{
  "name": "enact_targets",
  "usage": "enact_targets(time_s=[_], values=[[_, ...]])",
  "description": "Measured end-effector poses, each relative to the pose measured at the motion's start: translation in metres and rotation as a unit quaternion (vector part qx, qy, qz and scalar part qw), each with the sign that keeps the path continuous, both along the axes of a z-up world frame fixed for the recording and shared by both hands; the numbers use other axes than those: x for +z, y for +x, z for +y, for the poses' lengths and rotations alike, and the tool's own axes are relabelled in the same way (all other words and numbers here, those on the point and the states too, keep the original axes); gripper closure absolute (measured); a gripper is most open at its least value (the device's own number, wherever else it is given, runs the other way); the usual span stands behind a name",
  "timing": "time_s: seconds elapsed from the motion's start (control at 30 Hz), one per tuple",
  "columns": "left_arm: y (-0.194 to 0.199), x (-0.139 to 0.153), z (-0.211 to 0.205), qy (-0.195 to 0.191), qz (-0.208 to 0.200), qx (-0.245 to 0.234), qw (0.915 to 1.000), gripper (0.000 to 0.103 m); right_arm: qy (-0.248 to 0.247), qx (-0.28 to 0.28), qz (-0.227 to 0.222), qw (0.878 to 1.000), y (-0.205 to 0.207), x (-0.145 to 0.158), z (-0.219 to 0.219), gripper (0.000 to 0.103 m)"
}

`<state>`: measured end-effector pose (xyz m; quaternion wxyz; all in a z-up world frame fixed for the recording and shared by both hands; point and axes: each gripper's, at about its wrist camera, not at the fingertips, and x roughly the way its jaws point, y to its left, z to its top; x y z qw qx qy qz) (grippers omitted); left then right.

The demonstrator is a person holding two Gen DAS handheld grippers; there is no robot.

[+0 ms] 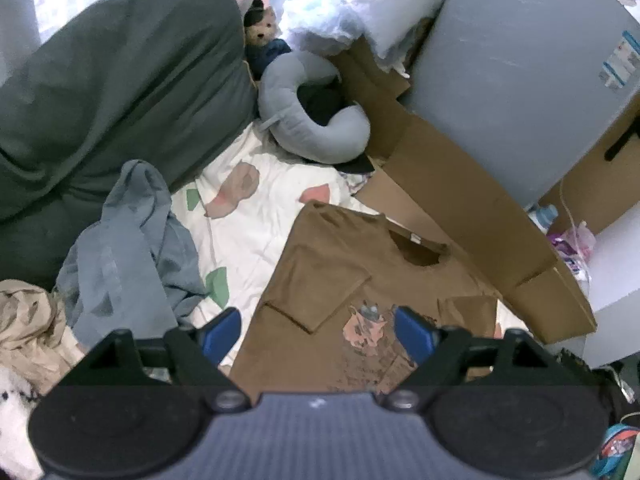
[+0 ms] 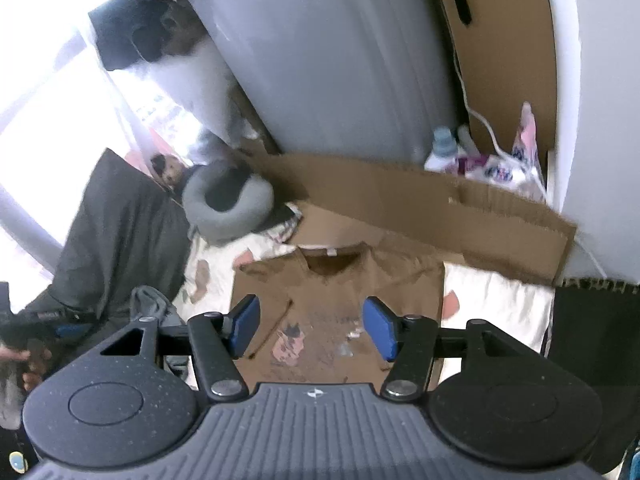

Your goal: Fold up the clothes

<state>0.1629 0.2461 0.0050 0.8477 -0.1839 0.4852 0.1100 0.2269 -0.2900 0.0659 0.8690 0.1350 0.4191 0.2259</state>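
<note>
Lying flat — brown shirt (image 1: 340, 280), cardboard (image 1: 460, 200) touching its collar edge.

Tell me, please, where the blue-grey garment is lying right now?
In the left wrist view the blue-grey garment lies crumpled at the left, against the dark cushion, left of the brown T-shirt.
</note>
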Motion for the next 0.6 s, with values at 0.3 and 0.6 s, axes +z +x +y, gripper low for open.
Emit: enact_targets(time_s=[0.3,0.6], values=[[-0.038,0.013,-0.013,-0.001,-0.001,-0.009,1.0000,0.015,-0.014,0.010,-0.027,0.999,-0.029,0.054,-0.028,0.036],[-0.085,0.009,-0.011,-0.006,0.001,-0.002,1.0000,0.014,-0.044,0.035,-0.048,0.997,-0.065,0.083,-0.052,0.029]])
